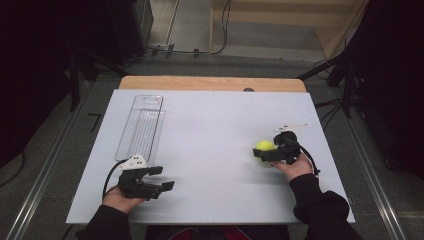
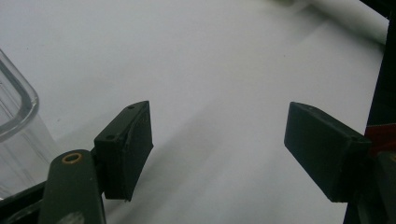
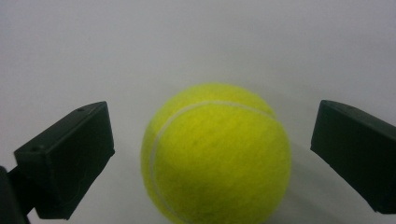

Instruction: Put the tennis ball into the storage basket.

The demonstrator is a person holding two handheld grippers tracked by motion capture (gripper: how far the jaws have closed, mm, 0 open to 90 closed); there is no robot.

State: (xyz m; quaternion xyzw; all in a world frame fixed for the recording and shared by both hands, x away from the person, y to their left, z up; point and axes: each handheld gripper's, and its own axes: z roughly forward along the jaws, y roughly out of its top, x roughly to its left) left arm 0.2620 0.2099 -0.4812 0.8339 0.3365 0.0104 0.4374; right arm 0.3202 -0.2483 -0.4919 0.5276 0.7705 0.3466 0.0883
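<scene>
While tennis ball (image 3: 215,154) sits on white counter (image 1: 210,130), right hand-held gripper (image 1: 263,152) spread wide around it, untouched, left hand-held gripper (image 1: 161,178) wide, empty, well apart from ball.

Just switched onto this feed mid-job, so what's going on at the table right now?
A person works at a white table with a gripper in each hand. The right gripper is open with its jaws either side of a yellow tennis ball resting on the table, gaps showing on both sides, so it is not yet gripped. The left gripper is open over bare table, holding nothing, beside the near end of a clear plastic tray.
</scene>
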